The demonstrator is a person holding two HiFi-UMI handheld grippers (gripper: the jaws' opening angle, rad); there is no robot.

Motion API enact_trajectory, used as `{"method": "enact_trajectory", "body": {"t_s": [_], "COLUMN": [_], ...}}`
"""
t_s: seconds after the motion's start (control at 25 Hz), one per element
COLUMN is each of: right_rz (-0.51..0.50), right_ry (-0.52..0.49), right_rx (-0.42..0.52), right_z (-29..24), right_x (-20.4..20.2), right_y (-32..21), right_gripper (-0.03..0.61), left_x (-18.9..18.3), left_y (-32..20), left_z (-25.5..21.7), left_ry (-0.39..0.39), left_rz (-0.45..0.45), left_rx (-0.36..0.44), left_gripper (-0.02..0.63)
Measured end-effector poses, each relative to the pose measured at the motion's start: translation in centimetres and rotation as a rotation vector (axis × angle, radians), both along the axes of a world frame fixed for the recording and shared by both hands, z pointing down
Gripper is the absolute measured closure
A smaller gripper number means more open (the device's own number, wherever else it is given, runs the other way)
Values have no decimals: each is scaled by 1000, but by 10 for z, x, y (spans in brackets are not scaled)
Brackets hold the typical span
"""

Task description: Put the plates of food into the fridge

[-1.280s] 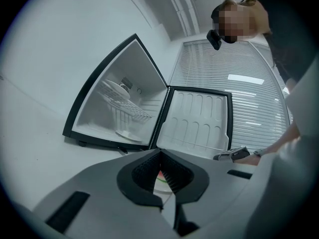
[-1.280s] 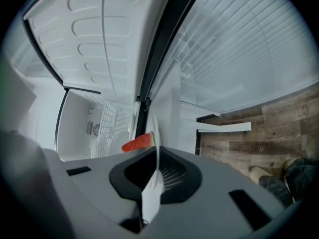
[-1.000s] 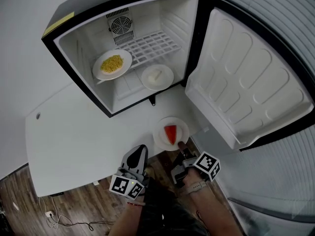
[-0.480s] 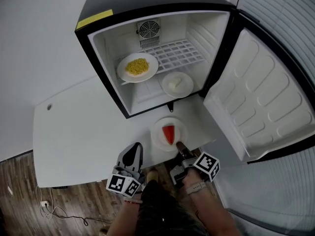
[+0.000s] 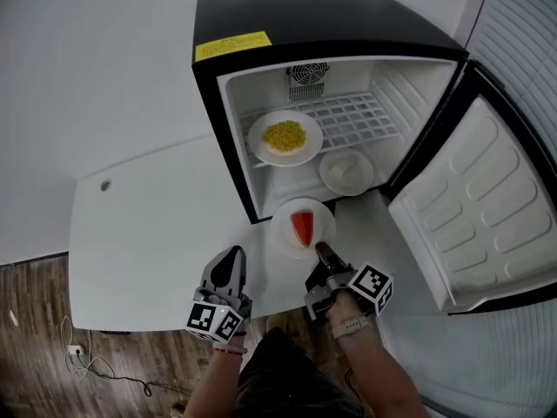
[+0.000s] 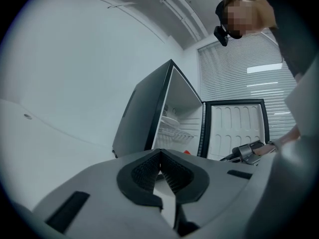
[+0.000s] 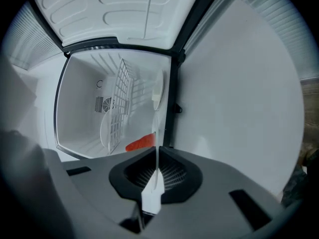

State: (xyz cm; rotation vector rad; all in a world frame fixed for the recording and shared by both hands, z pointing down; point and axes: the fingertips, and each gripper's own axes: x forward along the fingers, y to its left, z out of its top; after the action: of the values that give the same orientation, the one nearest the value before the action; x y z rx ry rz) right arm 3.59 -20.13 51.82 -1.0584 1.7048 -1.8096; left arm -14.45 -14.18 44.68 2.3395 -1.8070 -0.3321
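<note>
**Third plate held at the fridge mouth**

The right tool is clamped on the near rim of the plate with the red slice. Its own view shows the rim pinched thin between the pads, with the red slice just beyond. Gripping only the edge keeps the jaws off the food and leaves the far side of the plate free to lead into the cabinet. The plate sits just in front of the open fridge, at its lower lip; whether it touches the worktop I cannot tell.

Two plates are already inside. The plate of yellow food sits on the left of the wire shelf, and the plate of white food lies on the cabinet bottom to the right. The free room appears to be the right of the shelf and the bottom left, so this plate probably goes to one of those.

The left tool hangs over the near worktop with its jaws together on nothing, kept left of the plate's path. The door stands swung wide to the right, so the opening is clear
</note>
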Motion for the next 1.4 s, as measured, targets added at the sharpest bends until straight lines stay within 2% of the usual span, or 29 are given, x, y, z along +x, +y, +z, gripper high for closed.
{"method": "enact_trajectory", "body": {"t_s": [0.4,0.96,1.4], "right_rz": [9,32,29], "right_ry": [5,38,115], "right_rx": [18,20,62], "right_z": [-9,2,3], "right_x": [-30,-59,-69], "right_y": [-52,-99,-125], "right_gripper": [565,563,565], "left_x": [-41,-66,-73], "left_y": [-45,-97,-121], "left_z": [0,1,1], "left_ry": [2,34,65], "left_rz": [-39,-39,-40], "left_rx": [15,37,39], "left_gripper": [607,607,607]}}
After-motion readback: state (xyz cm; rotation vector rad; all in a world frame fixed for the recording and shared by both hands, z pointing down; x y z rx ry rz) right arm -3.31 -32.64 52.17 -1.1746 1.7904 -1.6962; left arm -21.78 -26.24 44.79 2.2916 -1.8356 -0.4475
